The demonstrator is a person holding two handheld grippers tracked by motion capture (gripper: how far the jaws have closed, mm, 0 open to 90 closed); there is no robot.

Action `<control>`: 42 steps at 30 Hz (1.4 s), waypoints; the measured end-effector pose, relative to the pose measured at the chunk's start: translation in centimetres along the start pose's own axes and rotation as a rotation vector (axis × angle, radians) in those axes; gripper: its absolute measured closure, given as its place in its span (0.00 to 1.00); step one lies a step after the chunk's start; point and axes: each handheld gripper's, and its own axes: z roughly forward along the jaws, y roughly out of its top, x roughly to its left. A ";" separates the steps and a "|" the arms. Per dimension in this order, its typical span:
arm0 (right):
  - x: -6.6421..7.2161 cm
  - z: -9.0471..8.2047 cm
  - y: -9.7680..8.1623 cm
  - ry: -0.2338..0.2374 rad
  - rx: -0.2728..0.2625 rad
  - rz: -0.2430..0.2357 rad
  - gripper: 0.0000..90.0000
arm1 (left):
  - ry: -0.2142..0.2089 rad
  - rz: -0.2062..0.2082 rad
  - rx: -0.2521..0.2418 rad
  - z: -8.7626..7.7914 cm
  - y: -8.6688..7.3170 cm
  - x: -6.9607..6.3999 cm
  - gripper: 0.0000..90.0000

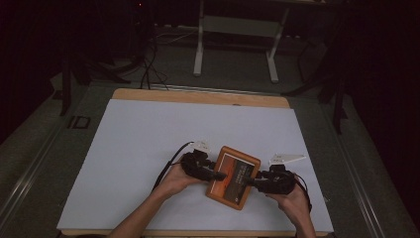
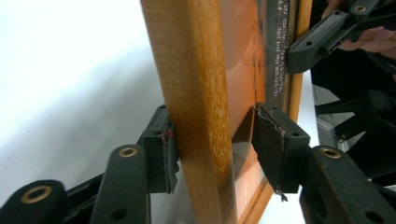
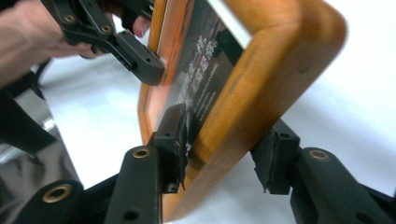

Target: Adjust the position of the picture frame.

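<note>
Wooden frame (image 1: 233, 177) between both sets of jaws: left gripper (image 2: 212, 149) clamped on one edge, right gripper (image 3: 224, 149) clamped on the opposite edge.

Dim lab, white-topped table (image 1: 148, 148), floor cables (image 1: 148, 64), equipment stand (image 1: 237, 29)

High view: dim, room beyond the white rectangular tabletop (image 1: 148, 148) falls into near-black. Gripper views: brighter, tabletop washed out to glare. Orange wooden picture frame (image 3: 261, 88) soft with blur close to the lens; background defocused.
</note>
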 end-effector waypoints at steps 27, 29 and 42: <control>0.7 1.6 3.3 0.090 -0.060 -0.027 0.64 | 0.063 -0.017 -0.063 -5.0 -1.2 -1.2 0.73; 0.8 1.8 3.5 0.094 -0.061 -0.029 0.63 | 0.067 -0.020 -0.068 -5.1 -1.3 -1.2 0.73; 2.1 5.8 6.2 0.131 -0.040 -0.055 0.63 | 0.104 -0.114 -0.128 -8.9 -4.2 0.6 0.72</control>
